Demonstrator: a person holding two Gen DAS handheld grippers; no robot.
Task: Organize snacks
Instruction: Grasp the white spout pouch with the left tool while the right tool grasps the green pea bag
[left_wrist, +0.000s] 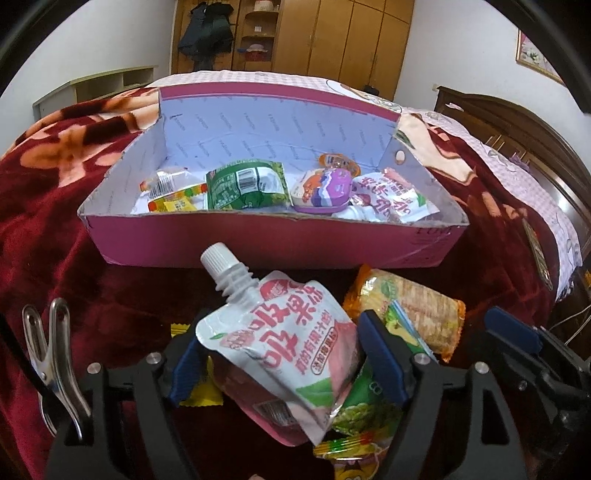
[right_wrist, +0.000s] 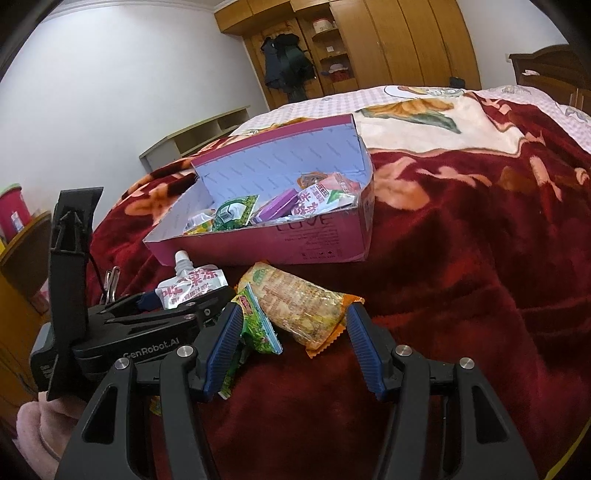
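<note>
bed blanket (left_wrist: 74, 229); left jaws pinching jelly pouch (left_wrist: 280, 347)

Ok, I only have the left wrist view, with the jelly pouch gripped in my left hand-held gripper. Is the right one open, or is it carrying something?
Observer: The right hand-held gripper is open and carries nothing. The orange cracker pack lies on the blanket just ahead, within the spread of its fingers.
Operator: Anything in the way of those fingers?
Observer: Yes. A green packet sits right at the inner side of its left finger and seems to touch it.
</note>
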